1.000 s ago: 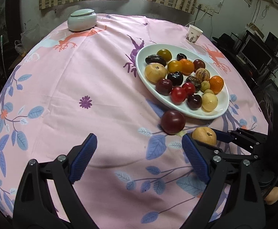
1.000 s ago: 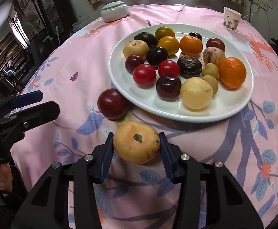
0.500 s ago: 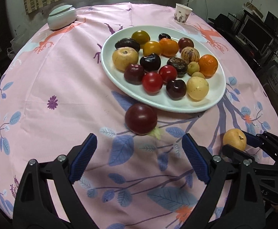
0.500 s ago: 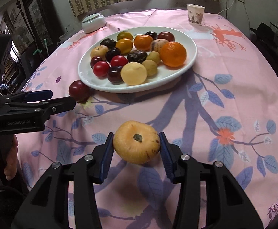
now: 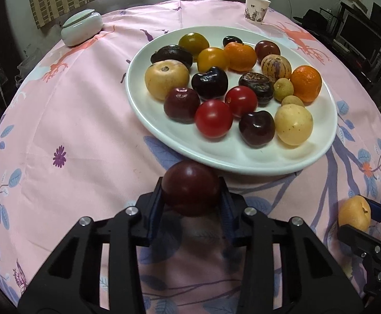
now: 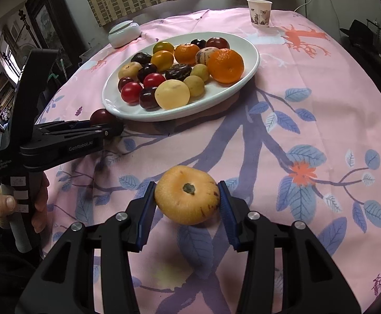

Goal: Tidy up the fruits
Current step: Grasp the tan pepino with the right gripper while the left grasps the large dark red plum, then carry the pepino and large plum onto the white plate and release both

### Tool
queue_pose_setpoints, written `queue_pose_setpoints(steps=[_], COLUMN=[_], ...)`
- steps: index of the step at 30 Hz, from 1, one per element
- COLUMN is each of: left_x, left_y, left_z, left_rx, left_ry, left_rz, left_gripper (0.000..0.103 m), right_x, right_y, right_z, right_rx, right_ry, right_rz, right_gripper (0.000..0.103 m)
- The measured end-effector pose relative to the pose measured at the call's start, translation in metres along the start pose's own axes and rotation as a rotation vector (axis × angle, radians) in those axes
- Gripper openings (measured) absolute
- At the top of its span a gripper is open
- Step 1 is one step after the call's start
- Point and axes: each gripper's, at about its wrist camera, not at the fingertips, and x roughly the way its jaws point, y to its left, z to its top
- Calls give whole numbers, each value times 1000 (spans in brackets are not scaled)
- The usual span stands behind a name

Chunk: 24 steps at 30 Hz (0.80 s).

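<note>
- The left gripper (image 5: 191, 196) is closing its jaws on a dark red plum (image 5: 190, 188), which is sitting on the pink tablecloth (image 5: 85, 130) at the white plate's (image 5: 242, 157) 6 o'clock rim.
- The right gripper (image 6: 187, 196) is pinching a yellow-orange fruit (image 6: 187, 194) at its sides, stem scar facing the camera, its wide axis running 9-to-3 between the pads.

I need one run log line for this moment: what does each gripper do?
left gripper: closing on dark red plum beside plate | right gripper: holds yellow fruit above tablecloth
</note>
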Motion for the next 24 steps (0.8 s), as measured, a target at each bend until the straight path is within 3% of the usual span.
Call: queue_pose_setpoints(steps=[15, 19, 24], left_x=[-61, -67, -68], left_y=[-3, 3, 3], left_z=[-25, -15, 27], left_rx=[59, 53, 74], left_ry=[-79, -81, -98], left_rz=[-106, -115, -100], left_gripper=[39, 39, 39], right_x=[4, -2, -8], right_y=[24, 31, 35], right_z=[15, 26, 56], right_rx=[-28, -62, -109], right_ry=[-1, -16, -56], right_rz=[6, 9, 3], right_gripper=[47, 47, 47])
